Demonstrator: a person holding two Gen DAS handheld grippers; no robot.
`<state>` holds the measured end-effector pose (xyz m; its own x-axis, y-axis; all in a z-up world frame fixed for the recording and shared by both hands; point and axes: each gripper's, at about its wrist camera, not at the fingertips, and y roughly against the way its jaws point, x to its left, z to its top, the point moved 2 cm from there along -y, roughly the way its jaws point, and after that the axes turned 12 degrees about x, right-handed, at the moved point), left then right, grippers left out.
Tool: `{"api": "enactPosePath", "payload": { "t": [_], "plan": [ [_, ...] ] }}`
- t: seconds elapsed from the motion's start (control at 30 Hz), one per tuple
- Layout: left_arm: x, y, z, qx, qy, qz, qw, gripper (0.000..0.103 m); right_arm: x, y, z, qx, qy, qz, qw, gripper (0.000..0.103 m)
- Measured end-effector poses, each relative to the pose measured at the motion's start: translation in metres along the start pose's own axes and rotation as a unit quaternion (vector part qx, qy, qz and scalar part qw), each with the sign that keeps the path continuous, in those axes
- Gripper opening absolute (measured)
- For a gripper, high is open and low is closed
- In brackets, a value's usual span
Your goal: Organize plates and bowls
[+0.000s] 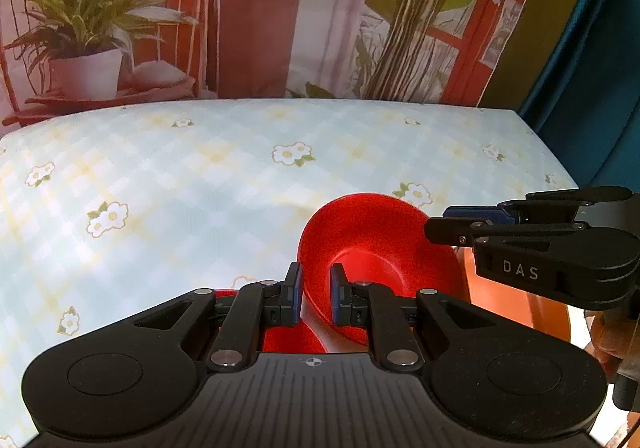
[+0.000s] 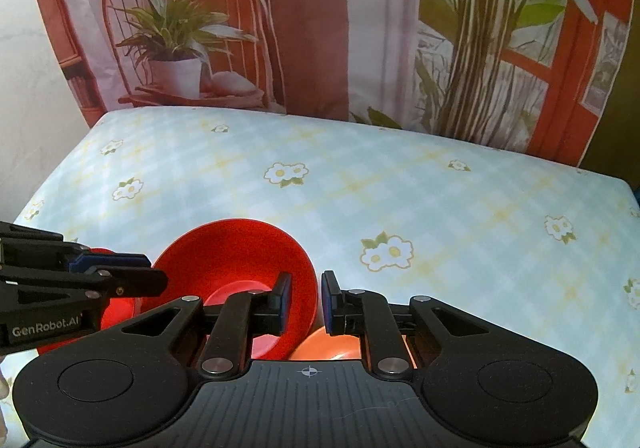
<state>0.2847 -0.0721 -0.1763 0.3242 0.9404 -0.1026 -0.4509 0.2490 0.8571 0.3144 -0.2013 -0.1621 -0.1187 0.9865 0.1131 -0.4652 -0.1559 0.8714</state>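
A red bowl (image 1: 372, 244) (image 2: 232, 252) is tilted up off the flowered cloth. My left gripper (image 1: 316, 294) (image 2: 158, 278) is shut on its left rim, one pad inside and one outside. My right gripper (image 2: 306, 298) (image 1: 434, 224) straddles the opposite rim. A thin strip of cloth shows between that rim and its outer pad (image 2: 326, 300), so it stands slightly open. Another red dish (image 1: 292, 340) (image 2: 120, 312) lies under the left gripper, mostly hidden. An orange plate (image 1: 500, 300) (image 2: 324, 344) lies under the right gripper.
The table wears a pale checked cloth with white flowers (image 1: 200, 188) (image 2: 440, 208). Behind its far edge hangs a printed backdrop of a chair, potted plant (image 1: 86, 48) and window. The cloth drops off at the right edge (image 1: 552, 152).
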Motion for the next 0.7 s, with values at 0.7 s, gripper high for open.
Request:
{"api": "enactPosePath", "payload": {
  "t": [0.7],
  "plan": [
    [0.020,0.049,-0.024,-0.037,-0.002,0.011,0.9992,0.015,0.027,0.033,-0.020,-0.044,-0.011,0.022,0.999,0.016]
  ]
}}
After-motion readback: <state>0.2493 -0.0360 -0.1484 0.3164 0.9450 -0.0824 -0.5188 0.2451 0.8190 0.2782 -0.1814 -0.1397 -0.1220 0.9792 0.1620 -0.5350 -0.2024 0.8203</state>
